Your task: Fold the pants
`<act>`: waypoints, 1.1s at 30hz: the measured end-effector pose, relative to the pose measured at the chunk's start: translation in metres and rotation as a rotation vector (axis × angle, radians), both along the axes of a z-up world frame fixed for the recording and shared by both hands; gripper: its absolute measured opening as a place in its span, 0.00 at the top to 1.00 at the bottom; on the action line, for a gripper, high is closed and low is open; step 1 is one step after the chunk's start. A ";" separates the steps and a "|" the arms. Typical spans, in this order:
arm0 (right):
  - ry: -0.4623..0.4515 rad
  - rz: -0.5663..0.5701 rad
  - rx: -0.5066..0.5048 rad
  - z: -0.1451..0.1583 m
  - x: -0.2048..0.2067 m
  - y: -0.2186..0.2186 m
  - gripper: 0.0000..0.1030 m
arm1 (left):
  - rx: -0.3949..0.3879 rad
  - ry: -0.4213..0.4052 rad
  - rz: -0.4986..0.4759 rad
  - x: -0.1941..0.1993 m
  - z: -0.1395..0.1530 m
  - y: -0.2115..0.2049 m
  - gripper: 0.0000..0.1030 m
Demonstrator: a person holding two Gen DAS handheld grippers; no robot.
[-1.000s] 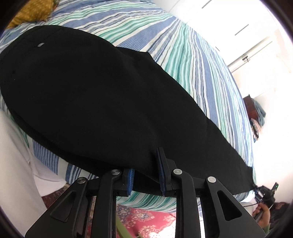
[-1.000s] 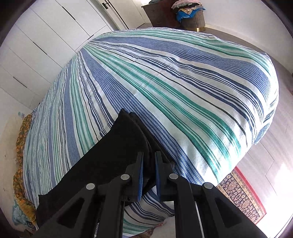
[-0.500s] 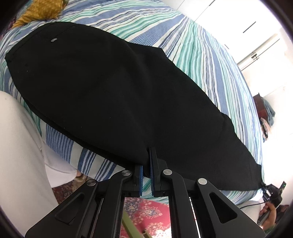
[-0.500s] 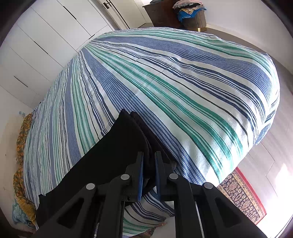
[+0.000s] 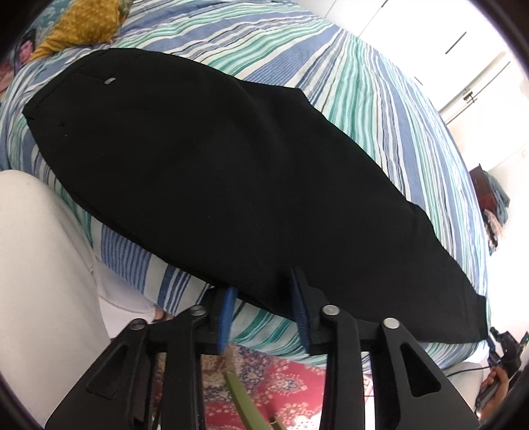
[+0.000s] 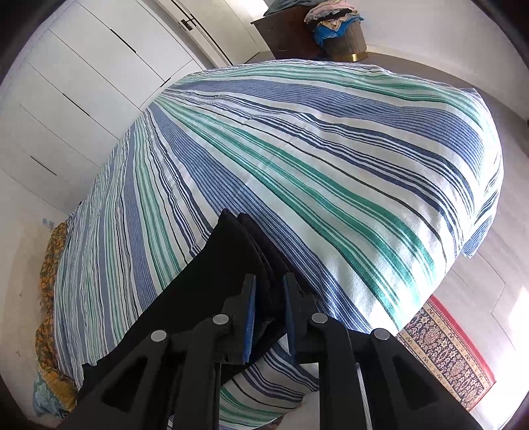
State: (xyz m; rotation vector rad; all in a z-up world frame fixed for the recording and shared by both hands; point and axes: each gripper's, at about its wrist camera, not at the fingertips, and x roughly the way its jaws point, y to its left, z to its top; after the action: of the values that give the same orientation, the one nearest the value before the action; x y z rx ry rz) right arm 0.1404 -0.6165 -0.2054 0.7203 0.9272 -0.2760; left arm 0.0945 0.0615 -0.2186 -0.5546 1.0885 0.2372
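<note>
Black pants (image 5: 231,165) lie flat along the near side of a striped bed (image 5: 380,99), waistband to the far left. At the pants' near edge my left gripper (image 5: 263,302) has its jaws opening; the fabric edge runs between the blue pads (image 5: 299,297), which do not press on it. In the right wrist view the leg hems (image 6: 244,238) lie stacked on the bed (image 6: 314,158). My right gripper (image 6: 269,304) straddles the hems, its jaws opening with black cloth in the gap.
A yellow pillow (image 5: 82,26) lies at the head of the bed. A person's white-clad leg (image 5: 39,264) stands close on the left. Patterned red rugs (image 5: 281,380) (image 6: 446,357) cover the floor. White wardrobes (image 6: 66,99) and a dresser with piled clothes (image 6: 337,36) stand beyond.
The left jaws pinched shut on the pants' near edge half a second ago and have since spread apart. The right jaws, shut on the hems before, have parted a little.
</note>
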 end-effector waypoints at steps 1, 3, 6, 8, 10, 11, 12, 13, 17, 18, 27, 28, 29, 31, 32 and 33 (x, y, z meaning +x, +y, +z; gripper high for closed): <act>-0.014 -0.019 -0.015 0.004 -0.004 0.000 0.70 | 0.006 0.003 0.017 -0.003 0.003 0.001 0.46; -0.054 -0.078 -0.060 0.014 -0.015 -0.001 0.35 | 0.020 -0.006 0.055 -0.013 0.011 0.003 0.42; -0.138 -0.173 -0.149 0.035 -0.037 0.000 0.23 | 0.078 -0.049 0.097 -0.030 0.028 0.002 0.42; -0.188 -0.207 -0.187 0.044 -0.048 0.002 0.23 | 0.133 -0.100 0.130 -0.040 0.043 0.002 0.40; -0.229 -0.237 -0.217 0.051 -0.057 0.004 0.23 | 0.197 -0.160 0.155 -0.048 0.058 0.001 0.37; -0.253 -0.248 -0.232 0.056 -0.062 0.006 0.23 | 0.224 -0.180 0.161 -0.050 0.064 0.000 0.35; -0.278 -0.255 -0.249 0.061 -0.069 0.007 0.23 | 0.250 -0.200 0.163 -0.052 0.069 -0.002 0.35; -0.300 -0.254 -0.270 0.068 -0.073 0.013 0.23 | 0.267 -0.215 0.161 -0.053 0.073 -0.004 0.33; -0.362 -0.162 -0.333 0.093 -0.090 0.054 0.22 | 0.301 -0.265 0.126 -0.056 0.084 -0.012 0.32; -0.376 -0.130 -0.344 0.099 -0.095 0.068 0.22 | 0.308 -0.283 0.115 -0.058 0.088 -0.014 0.32; -0.573 0.235 -0.410 0.175 -0.114 0.200 0.00 | 0.432 -0.454 0.050 -0.067 0.131 -0.041 0.16; -0.609 0.275 -0.441 0.181 -0.114 0.213 0.00 | 0.456 -0.451 0.031 -0.066 0.133 -0.046 0.16; -0.623 0.311 -0.472 0.185 -0.111 0.225 0.00 | 0.476 -0.449 0.015 -0.066 0.133 -0.050 0.16; -0.616 0.367 -0.519 0.185 -0.101 0.245 0.00 | 0.510 -0.451 -0.005 -0.066 0.137 -0.054 0.16; -0.611 0.394 -0.519 0.183 -0.097 0.253 0.00 | 0.524 -0.451 -0.009 -0.066 0.140 -0.055 0.16; -0.608 0.416 -0.509 0.177 -0.093 0.256 0.00 | 0.527 -0.451 -0.011 -0.067 0.144 -0.055 0.15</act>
State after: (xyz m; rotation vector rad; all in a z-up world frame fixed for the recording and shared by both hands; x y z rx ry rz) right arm 0.0476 -0.3603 -0.0287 0.1069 0.3768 0.0824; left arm 0.0278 0.0061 -0.0749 -0.1144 0.5551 0.3555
